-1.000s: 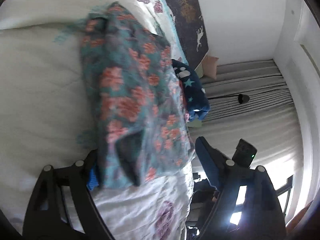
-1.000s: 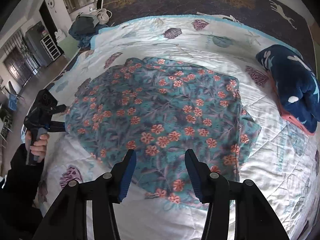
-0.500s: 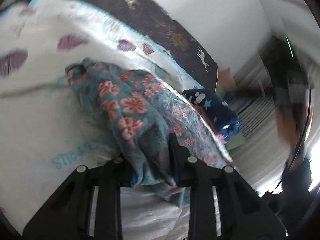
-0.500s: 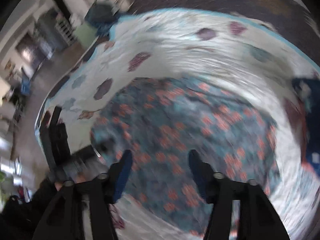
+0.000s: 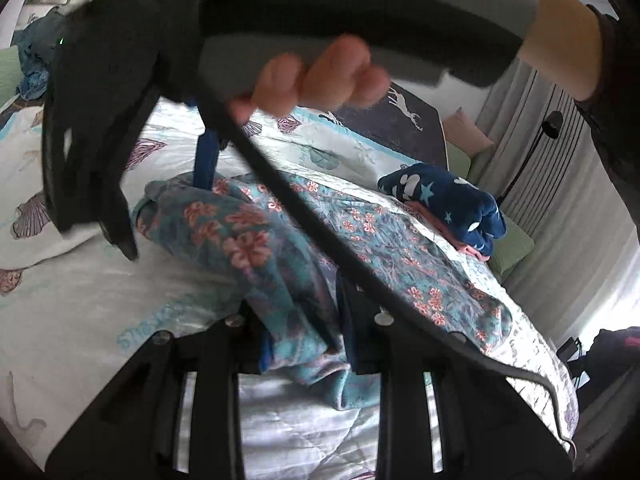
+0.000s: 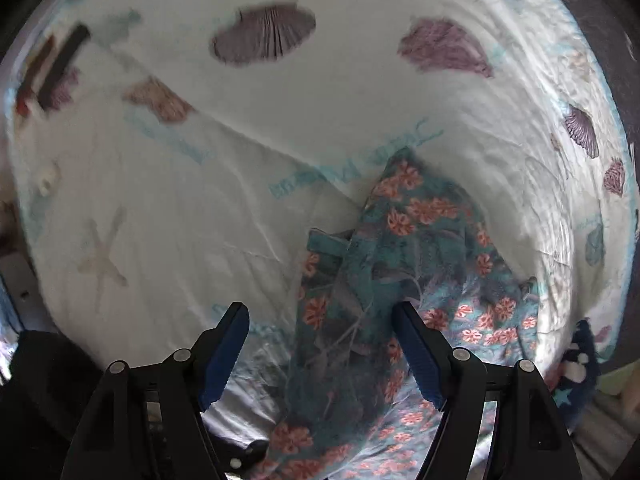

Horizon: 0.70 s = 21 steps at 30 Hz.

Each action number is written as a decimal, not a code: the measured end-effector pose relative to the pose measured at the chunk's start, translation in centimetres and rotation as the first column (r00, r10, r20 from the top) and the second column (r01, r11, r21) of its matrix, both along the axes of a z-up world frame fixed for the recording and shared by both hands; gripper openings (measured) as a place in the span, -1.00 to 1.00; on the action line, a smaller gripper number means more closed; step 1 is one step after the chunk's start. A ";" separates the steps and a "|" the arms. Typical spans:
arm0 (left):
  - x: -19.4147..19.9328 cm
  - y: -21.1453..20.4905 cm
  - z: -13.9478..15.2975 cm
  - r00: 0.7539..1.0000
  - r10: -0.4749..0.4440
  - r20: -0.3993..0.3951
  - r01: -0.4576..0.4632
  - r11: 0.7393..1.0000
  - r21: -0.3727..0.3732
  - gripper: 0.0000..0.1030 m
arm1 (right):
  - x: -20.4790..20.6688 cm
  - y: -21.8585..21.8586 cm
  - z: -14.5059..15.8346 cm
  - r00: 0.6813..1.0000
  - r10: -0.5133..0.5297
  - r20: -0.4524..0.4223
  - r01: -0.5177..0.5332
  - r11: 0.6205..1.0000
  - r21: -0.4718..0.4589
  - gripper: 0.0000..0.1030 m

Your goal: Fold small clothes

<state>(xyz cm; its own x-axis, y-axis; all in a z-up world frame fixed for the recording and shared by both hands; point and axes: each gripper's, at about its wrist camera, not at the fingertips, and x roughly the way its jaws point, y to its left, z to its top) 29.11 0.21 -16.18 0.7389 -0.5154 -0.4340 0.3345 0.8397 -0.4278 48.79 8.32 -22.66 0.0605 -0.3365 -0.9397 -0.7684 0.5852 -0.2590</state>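
Observation:
A teal garment with orange flowers (image 5: 256, 236) lies bunched on the white shell-print quilt (image 5: 80, 300). My left gripper (image 5: 304, 332) is shut on the garment's near edge, with cloth pinched between the pads. In the left wrist view a hand holds the right gripper overhead, and one blue pad (image 5: 206, 156) reaches down to the garment's far end. My right gripper (image 6: 320, 318) points steeply down over the garment (image 6: 400, 240). Its jaws are opening and stand apart above the cloth, with no pad pressing on it.
A folded navy star-print garment (image 5: 448, 200) over something pink sits at the quilt's far right, also seen in the right wrist view (image 6: 580, 364). A dark deer-print blanket (image 5: 400, 116) lies beyond it. Striped curtains (image 5: 560, 200) hang on the right. A black strap (image 5: 320, 236) crosses the left wrist view.
My left gripper closed on the garment's edge and lifted it a little. My right gripper swung across to the garment's other end, tipped downward, and its jaws widened.

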 end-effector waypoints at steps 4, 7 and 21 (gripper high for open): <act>-0.1 0.6 -0.4 1.000 -0.003 -0.003 0.003 1.000 -0.021 -0.46 | -1.4 0.5 -2.4 0.993 0.099 0.067 -0.086 0.981 -0.171 0.48; -0.3 1.4 -0.5 1.000 -0.004 -0.004 0.004 0.999 -0.034 -0.46 | -2.7 0.4 -3.7 0.958 0.250 0.143 -0.200 0.934 -0.297 0.35; -3.4 -2.1 4.7 0.996 0.011 0.093 -0.011 1.000 -0.005 -0.66 | -4.0 -7.6 8.8 0.959 0.015 0.283 -0.047 0.993 0.106 -0.68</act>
<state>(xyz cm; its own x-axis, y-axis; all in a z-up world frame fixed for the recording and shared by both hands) 25.70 -1.84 -11.45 0.7817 -0.5091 -0.3603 0.3640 0.8415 -0.3993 44.74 0.70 -13.84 0.3368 -0.2256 -0.9142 -0.6917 0.5994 -0.4028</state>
